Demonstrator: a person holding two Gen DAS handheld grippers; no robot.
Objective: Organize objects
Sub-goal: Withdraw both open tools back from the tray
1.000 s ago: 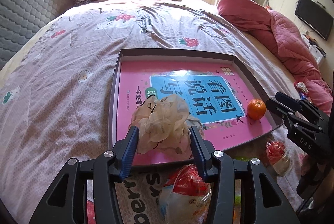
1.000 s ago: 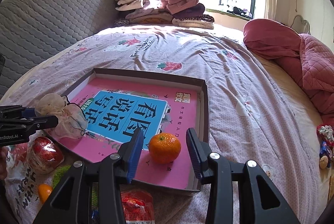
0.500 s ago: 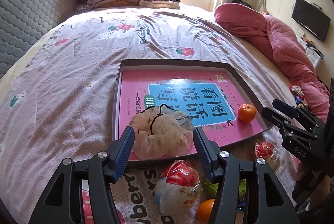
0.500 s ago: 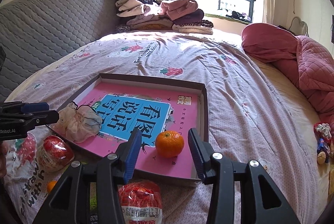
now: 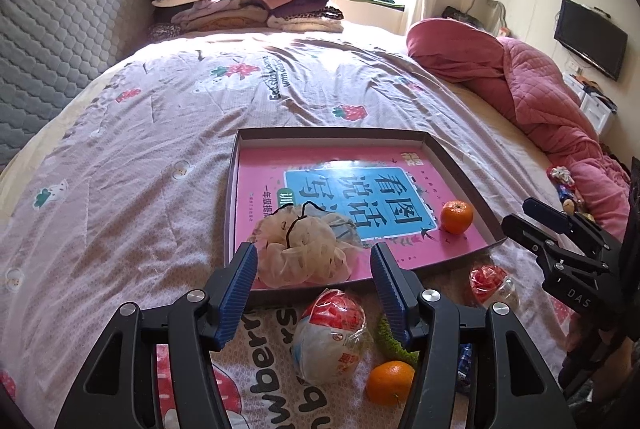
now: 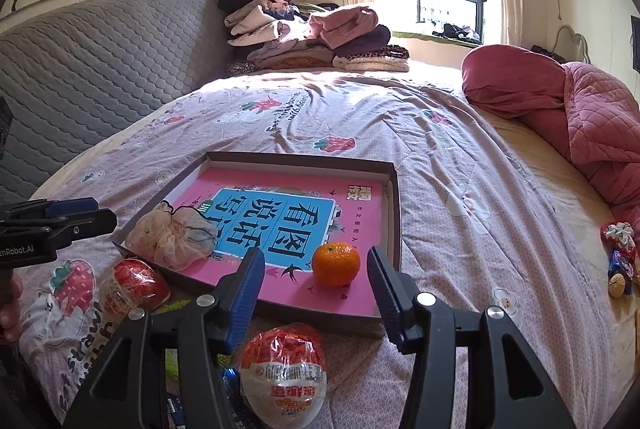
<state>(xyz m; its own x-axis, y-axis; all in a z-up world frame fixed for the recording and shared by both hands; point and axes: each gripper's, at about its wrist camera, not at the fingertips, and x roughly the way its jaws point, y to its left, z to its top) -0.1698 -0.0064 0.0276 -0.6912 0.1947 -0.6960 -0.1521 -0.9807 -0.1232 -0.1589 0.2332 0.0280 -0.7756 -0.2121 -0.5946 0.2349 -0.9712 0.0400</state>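
While both the left gripper [image 5: 312,265] and right gripper [image 6: 316,269] are held apart, a mesh pouch [image 5: 306,249] and orange [image 6: 336,264] are seen lying in the tray [image 6: 394,197].

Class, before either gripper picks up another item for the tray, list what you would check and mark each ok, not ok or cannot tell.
1. Left gripper open, holding nothing: ok.
2. Right gripper open, holding nothing: ok.
3. Mesh pouch inside the tray: ok.
4. Orange inside the tray, free of the right gripper: ok.
5. Bare room left in the tray: ok.
6. Wrapped snack ball in front of the right gripper, outside the tray: ok to pick; how firm its wrapper is, cannot tell.
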